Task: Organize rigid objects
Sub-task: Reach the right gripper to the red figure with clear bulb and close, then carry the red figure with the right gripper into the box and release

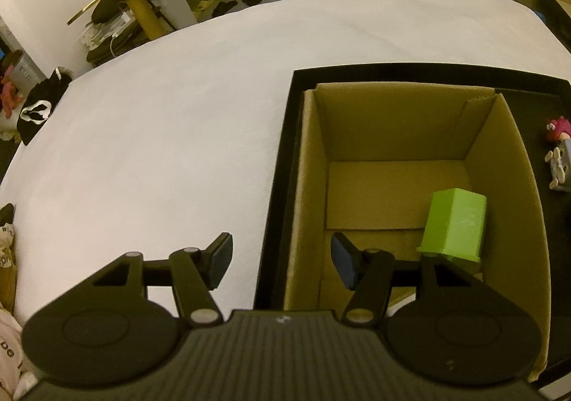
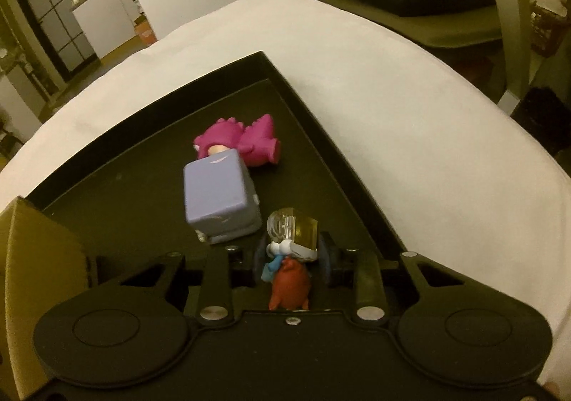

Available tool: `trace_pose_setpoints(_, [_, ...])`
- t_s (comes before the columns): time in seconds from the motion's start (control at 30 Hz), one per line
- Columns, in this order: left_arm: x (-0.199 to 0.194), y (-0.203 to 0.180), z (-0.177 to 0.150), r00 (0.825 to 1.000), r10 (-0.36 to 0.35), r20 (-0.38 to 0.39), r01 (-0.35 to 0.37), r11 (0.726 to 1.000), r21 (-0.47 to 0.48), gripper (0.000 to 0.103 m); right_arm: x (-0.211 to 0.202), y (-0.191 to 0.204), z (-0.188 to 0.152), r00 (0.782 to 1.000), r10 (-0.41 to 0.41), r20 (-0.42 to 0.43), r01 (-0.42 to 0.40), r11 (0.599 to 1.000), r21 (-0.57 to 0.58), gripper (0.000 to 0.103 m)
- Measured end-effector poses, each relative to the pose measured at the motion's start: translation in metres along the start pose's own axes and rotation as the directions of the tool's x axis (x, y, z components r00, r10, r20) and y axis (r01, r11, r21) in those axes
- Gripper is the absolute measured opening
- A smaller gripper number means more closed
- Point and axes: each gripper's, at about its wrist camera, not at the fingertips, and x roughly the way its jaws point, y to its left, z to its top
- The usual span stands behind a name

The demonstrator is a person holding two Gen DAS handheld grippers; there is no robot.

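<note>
Landmark: black tray (image 1: 282, 186) on the white-covered table (image 1: 160, 133).

Left hand-held gripper (image 1: 282, 260): jaws wide apart, holding nothing, straddling the tray's left rim; one finger is over the table, the other inside the cardboard box (image 1: 514, 165).

Cardboard box: stands in the tray's left part. Green block (image 1: 455, 224) sits on its floor, against the right wall.

Pink figure (image 2: 246, 142): lying on the tray floor, right of the box. Lavender cube toy (image 2: 217, 197) touches it.

Right hand-held gripper (image 2: 292, 260): closed on a small figure with clear head and red body (image 2: 291, 251), above the tray's right part.
</note>
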Motion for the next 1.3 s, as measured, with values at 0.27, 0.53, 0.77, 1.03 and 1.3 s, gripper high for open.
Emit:
trace_pose_setpoints(0.27, [-0.007, 0.005, -0.007, 1.0, -0.004, 0.004, 0.004, 1.0, -0.011, 0.059, -0.026, 0.011, 0.002, 0.996, 0.075, 0.051, -0.074, 0.997, -0.031, 0.03])
trace_pose_setpoints(0.53, [-0.009, 0.008, -0.014, 1.0, -0.015, -0.001, 0.015, 1.0, -0.021, 0.059, -0.049, 0.029, 0.003, 0.983, 0.159, 0.088, -0.151, 0.985, -0.089, 0.03])
trace_pose_setpoints(0.77, [-0.013, 0.009, -0.016, 1.0, -0.029, 0.003, 0.029, 0.999, -0.019, 0.059, -0.062, 0.04, 0.001, 0.971, 0.215, 0.105, -0.202, 0.971, -0.125, 0.03])
trace_pose_setpoints(1.03, [-0.012, 0.018, -0.019, 0.998, -0.065, 0.008, 0.065, 0.997, -0.034, 0.059, -0.088, 0.073, 0.002, 0.922, 0.365, 0.126, -0.329, 0.914, -0.238, 0.03])
trace_pose_setpoints(1.3, [-0.006, 0.023, -0.025, 0.992, -0.122, 0.019, 0.123, 0.992, -0.036, 0.059, -0.096, 0.101, -0.006, 0.897, 0.424, 0.126, -0.363, 0.868, -0.34, 0.03])
